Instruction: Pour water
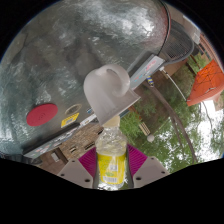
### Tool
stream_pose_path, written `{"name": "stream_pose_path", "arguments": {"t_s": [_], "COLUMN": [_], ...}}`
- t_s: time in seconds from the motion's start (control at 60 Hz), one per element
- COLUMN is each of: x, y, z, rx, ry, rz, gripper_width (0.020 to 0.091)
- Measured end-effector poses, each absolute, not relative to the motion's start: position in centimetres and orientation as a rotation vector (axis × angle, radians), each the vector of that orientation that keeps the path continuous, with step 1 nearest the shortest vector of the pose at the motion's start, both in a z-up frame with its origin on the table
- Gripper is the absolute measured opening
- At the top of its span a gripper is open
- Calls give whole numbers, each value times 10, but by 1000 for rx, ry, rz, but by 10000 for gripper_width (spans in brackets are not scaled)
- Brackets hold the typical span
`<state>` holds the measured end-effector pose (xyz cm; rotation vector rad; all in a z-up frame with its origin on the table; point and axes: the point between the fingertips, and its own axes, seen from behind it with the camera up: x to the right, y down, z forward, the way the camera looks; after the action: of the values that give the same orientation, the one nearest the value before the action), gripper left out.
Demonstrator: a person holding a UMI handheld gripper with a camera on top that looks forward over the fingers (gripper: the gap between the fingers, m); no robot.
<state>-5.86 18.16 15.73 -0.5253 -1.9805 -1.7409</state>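
Clear plastic, faintly yellow in the light, fills the space between the jaws: a small water bottle (pixel 111 160) with a pale label is held there, its body pressed on either side by the magenta pads (pixel 88 161) of the gripper (pixel 111 168). The jaws stand narrow, clamped on the bottle at about mid-height.

Seen from the camera riding on the gripper, the whole scene is tilted hard over, and the bottle points away along the fingers with its neck (pixel 113 124) towards a white cup (pixel 105 86) just beyond. The bottle's mouth sits right at the cup's lower edge (whether the two touch cannot be told). The cup is pale and rounded, and shows against a grey, mottled table (pixel 70 60) that takes up most of the view beyond the fingers. No stream of water can be made out between bottle and cup.

On the table, well apart from the cup, lies a flat red disc (pixel 40 114). A small yellow tag (pixel 70 118) lies between the disc and the bottle, near the table's edge. Past that edge, green trees (pixel 165 120) and a patch of bright sky fill the far side of the view, with an orange-red roof (pixel 205 85) showing among the leaves. A pale metal bar (pixel 145 68) runs along the table's rim behind the cup.
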Motion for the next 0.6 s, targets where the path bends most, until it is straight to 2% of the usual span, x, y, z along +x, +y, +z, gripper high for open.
{"name": "stream_pose_path", "arguments": {"t_s": [0.183,0.267,0.333,0.417,0.433,0.467,0.517,0.533,0.6], "x": [-59,-66,-72,-58,-59,-38,-11,-15,0], "y": [188,189,191,190,172,185,179,152,169], "z": [164,181,218,274,279,288,282,272,231], "rx": [-468,-516,-661,-962,-1015,-1158,-1342,-1368,-1516], "ry": [-2019,-1937,-1732,-1290,-1151,-991,-669,-520,-250], "rz": [-1735,-1687,-1596,-1333,-1284,-1074,-781,-699,-256], "gripper_width": [401,402,404,407,405,403,403,405,405]}}
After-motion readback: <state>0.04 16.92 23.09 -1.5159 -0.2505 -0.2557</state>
